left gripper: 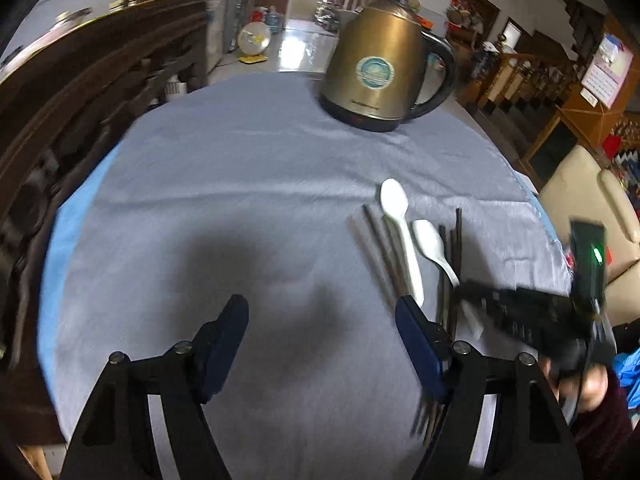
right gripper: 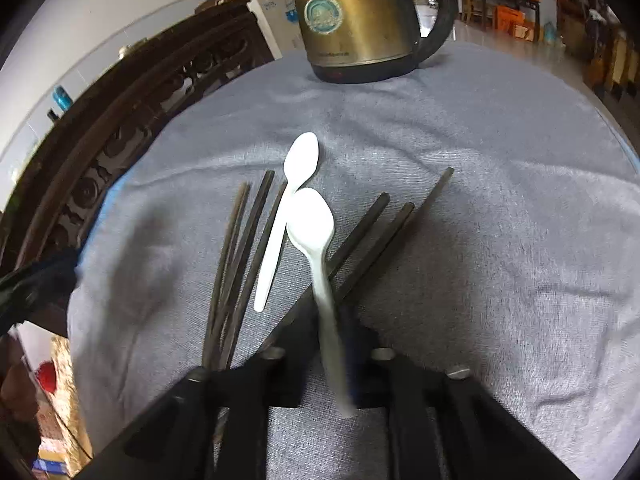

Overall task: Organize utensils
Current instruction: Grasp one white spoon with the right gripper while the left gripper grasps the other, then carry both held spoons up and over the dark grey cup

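Spoons first: two white plastic ones lie among dark chopsticks on the grey-blue cloth (right gripper: 500,200). My right gripper (right gripper: 336,344) has its jaws drawn in on the handle of the nearer spoon (right gripper: 314,224), whose bowl points away from me toward the kettle (right gripper: 360,20); the handle runs back between the pads, so I read this as a pinch, though blur keeps me from judging how firm it is. The other spoon (right gripper: 280,220) lies just to its left, overlapping one chopstick. One group of chopsticks (right gripper: 240,248) fans out left of the spoons, another (right gripper: 372,232) slants to the right, and the two cross near my gripper.

My left gripper (left gripper: 320,320) holds nothing, its jaws spread wide over bare cloth, with the utensil pile (left gripper: 404,248) beside its right finger.

I judge the sorting barely begun: spoons and chopsticks lie mixed in one heap, nothing is set apart by kind, and I see no tray or holder. Lifting out this first spoon looks to be the step in hand; everything else is left.
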{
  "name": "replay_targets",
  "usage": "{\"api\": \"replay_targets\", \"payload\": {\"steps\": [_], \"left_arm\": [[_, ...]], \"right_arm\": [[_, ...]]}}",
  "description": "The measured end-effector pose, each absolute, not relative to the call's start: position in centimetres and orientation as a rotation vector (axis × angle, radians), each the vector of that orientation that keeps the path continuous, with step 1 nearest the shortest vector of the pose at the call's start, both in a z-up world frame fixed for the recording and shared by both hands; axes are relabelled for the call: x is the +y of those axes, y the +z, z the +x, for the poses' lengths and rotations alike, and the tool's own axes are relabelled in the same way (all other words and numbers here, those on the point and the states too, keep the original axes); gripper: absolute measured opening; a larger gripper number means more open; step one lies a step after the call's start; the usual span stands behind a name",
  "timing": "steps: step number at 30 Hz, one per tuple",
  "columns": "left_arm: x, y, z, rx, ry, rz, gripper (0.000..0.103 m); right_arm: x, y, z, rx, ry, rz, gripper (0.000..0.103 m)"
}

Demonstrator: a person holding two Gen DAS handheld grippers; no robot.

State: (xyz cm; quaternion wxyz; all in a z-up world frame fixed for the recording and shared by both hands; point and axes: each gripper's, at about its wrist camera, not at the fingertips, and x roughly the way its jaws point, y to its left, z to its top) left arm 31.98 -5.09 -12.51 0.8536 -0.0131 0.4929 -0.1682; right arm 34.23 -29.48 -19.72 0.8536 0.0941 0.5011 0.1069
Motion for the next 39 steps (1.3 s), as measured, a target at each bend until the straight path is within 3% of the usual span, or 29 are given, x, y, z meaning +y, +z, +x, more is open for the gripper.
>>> {"api": "replay_targets", "payload": {"steps": [17,19,20,21,27,39], "left_arm": [[-17.2,-17.8,43.4,1.146,-0.326,-0.004,0.077],[-17.5,-18.1,43.6,1.153,-0.325,-0.002,0.059],[-17.6,-18.4,43.8,1.165,-0.336,-0.008,0.039],[-17.8,-18.7,43.9,1.186,-0.331,0.0,0.031],[-17.0,-16.9,42.5,1.128,-0.332,0.002,0.031],[-11.7,-5.1,30.5,0.875,-0.459,-0.096,0.031]], "right_arm": [[-35.2,-18.2,26.1,0.929,0.242,0.479,0.01],[-36.0,-18.4,25.7,0.923,0.227,0.501,0.01],[-36.2,-18.5,25.4,0.923,0.226,0.515,0.01],[-36.4,-18.5,25.2,0.923,0.226,0.524,0.01],[-36.5,-17.5,23.4,0.886,0.207,0.551,0.01],[-32.9,-10.8,15.6,0.675,0.22,0.486,0.01]]}}
